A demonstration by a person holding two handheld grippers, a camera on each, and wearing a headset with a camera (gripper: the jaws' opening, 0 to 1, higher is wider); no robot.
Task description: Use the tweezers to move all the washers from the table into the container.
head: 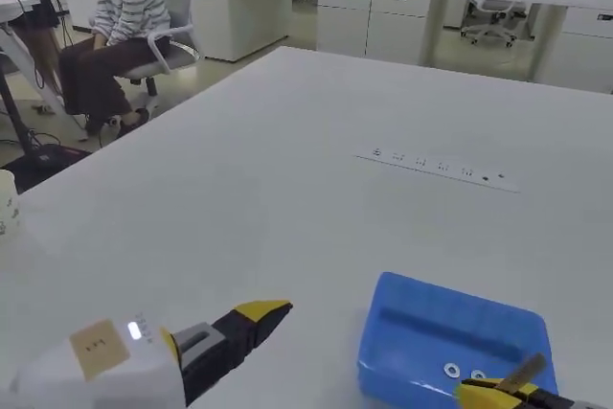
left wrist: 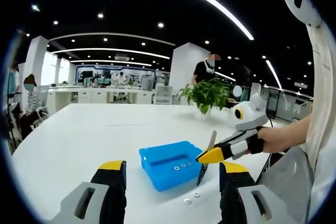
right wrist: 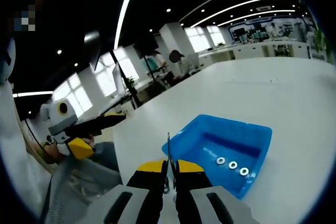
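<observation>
The right tool (right wrist: 169, 166) is pinched narrow on one pair of tweezers (right wrist: 168, 148), whose tips point down toward the tabletop (head: 287, 170) just beside the one blue container (right wrist: 231, 145). Three washers (right wrist: 232, 165) lie in a row inside the container. Two other washers (left wrist: 187, 201) rest on the tabletop just off its corner, near the tweezer tips. The left tool (left wrist: 173, 166) stands wide and holds nothing.
</observation>
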